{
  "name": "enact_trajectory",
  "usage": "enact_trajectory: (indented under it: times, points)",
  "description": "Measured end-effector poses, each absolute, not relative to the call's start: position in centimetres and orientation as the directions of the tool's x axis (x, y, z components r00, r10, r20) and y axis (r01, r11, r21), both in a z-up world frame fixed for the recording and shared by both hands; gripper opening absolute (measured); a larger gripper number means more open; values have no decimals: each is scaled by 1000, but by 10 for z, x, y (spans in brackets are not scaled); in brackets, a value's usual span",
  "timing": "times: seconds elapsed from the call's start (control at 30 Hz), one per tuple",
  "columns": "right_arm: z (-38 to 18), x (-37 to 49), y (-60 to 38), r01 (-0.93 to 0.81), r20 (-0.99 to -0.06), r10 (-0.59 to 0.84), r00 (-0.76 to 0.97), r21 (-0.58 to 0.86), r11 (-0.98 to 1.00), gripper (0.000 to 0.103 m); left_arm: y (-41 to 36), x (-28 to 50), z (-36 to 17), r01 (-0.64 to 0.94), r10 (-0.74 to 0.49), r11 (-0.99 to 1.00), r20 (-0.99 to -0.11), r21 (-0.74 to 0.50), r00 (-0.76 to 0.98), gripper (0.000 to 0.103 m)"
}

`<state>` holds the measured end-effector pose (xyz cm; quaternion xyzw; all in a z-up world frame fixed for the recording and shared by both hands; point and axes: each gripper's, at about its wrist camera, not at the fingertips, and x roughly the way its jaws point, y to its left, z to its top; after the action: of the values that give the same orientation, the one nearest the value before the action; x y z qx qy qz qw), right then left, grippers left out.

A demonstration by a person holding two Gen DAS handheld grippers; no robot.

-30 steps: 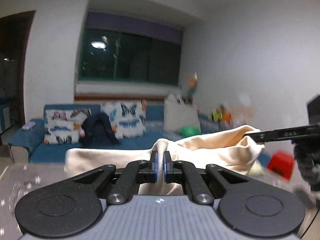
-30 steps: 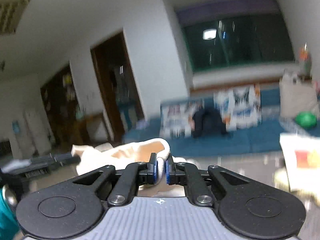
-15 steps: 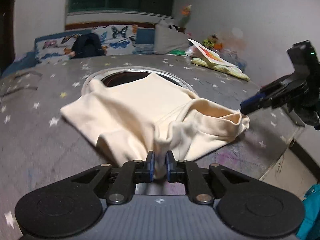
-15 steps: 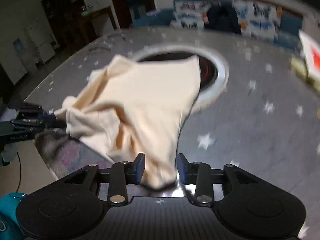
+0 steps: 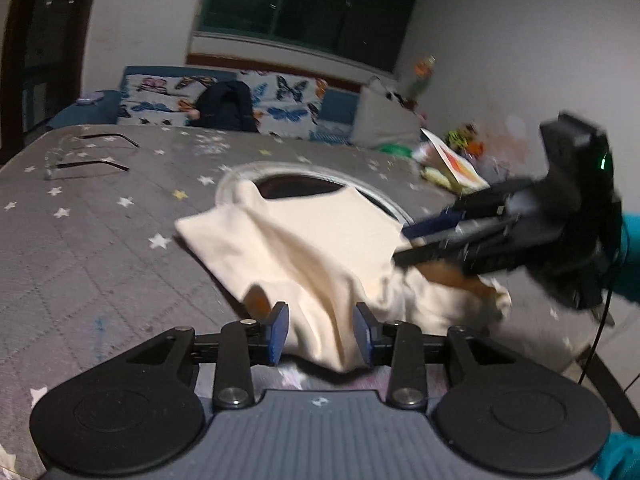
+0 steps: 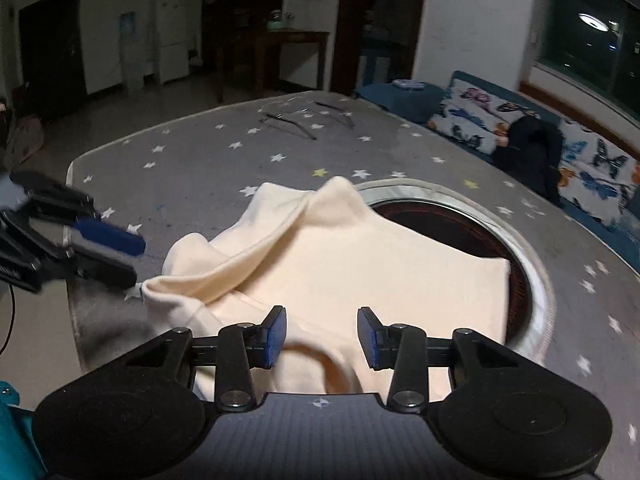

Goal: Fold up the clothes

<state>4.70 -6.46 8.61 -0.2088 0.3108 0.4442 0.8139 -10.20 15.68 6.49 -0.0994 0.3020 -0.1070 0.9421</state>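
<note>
On the star-patterned grey table (image 6: 192,168): left gripper (image 5: 321,330) with jaws just parted, a fold of the cream garment (image 5: 320,248) loose between the pads — not pinched. Right gripper (image 6: 321,334) likewise apart over the cloth, jaws just widened. Garment crumpled, partly covering the round opening (image 6: 460,224) in the tabletop.

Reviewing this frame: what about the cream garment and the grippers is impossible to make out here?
- Cream garment: its near edge is hidden behind each gripper body, both wrist views.
- Right gripper: motion-blurred in the left wrist view; fingertip contact with the cloth unclear.
- Left gripper: cut off by the left edge, right wrist view.
</note>
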Motion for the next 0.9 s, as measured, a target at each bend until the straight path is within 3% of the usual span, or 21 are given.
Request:
enact_trajectory:
  times: [0.2, 0.47, 0.53, 0.6, 0.7, 0.83, 0.9]
  points:
    - [71, 32, -45, -909, -749, 592, 298, -32, 417, 42, 166, -66, 69, 43, -216, 951, -556, -307, 803, 47]
    - [61, 19, -32, -916, -755, 579, 309, -72, 394, 42, 146, 7, 68, -5, -159, 967, -616, -256, 771, 56]
    - [60, 18, -27, -919, -752, 582, 310, -81, 385, 42, 140, 20, 63, -15, -143, 972, -646, -233, 749, 50]
    - [59, 18, -22, -922, -749, 587, 308, -82, 379, 43, 138, 28, 54, -30, -127, 976, -677, -215, 725, 25]
    - [54, 20, -17, -922, -749, 592, 297, -63, 382, 42, 143, 25, 42, -53, -133, 970, -698, -238, 704, 9]
    - [47, 18, -17, -925, -751, 599, 278, -40, 379, 40, 160, 4, 36, -100, -116, 959, -689, -265, 716, 5]
    - [46, 17, -18, -925, -748, 605, 273, -31, 380, 31, 170, -9, 37, -127, -101, 951, -674, -281, 731, 4]
